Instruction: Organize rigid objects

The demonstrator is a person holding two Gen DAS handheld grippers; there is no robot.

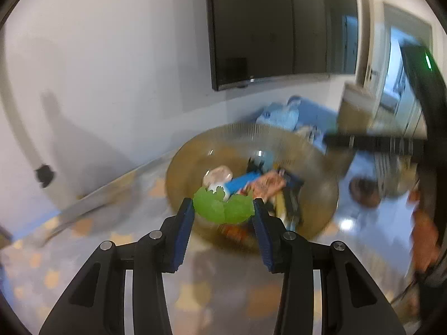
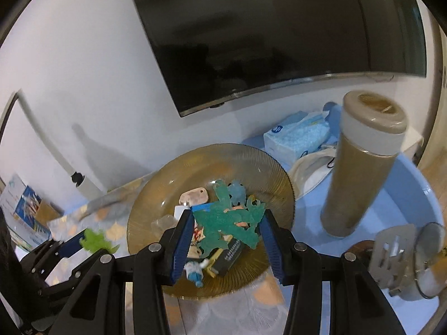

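In the left wrist view my left gripper [image 1: 223, 205] is shut on a flat light-green toy [image 1: 220, 208], pinched between its blue pads [image 1: 184, 223]. Behind it is an amber ribbed glass bowl [image 1: 195, 150] holding several small objects, blurred by motion. In the right wrist view my right gripper [image 2: 228, 215] is shut on a flat teal figure toy [image 2: 223, 220] above the same bowl [image 2: 251, 156]. The bowl holds a pink tag, a black box, a small blue figure and other bits. At lower left, my left gripper [image 2: 83, 240] carries the light-green toy [image 2: 96, 241] beside the bowl's rim.
A tall tan bottle [image 2: 363, 167] stands in a pale blue basin [image 2: 419, 192] to the right, with a metal strainer [image 2: 391, 254] near it. A blue-and-white tissue box [image 2: 296, 136] lies behind. A dark TV [image 2: 265, 28] hangs on the white wall. The tablecloth [image 2: 223, 315] is patterned.
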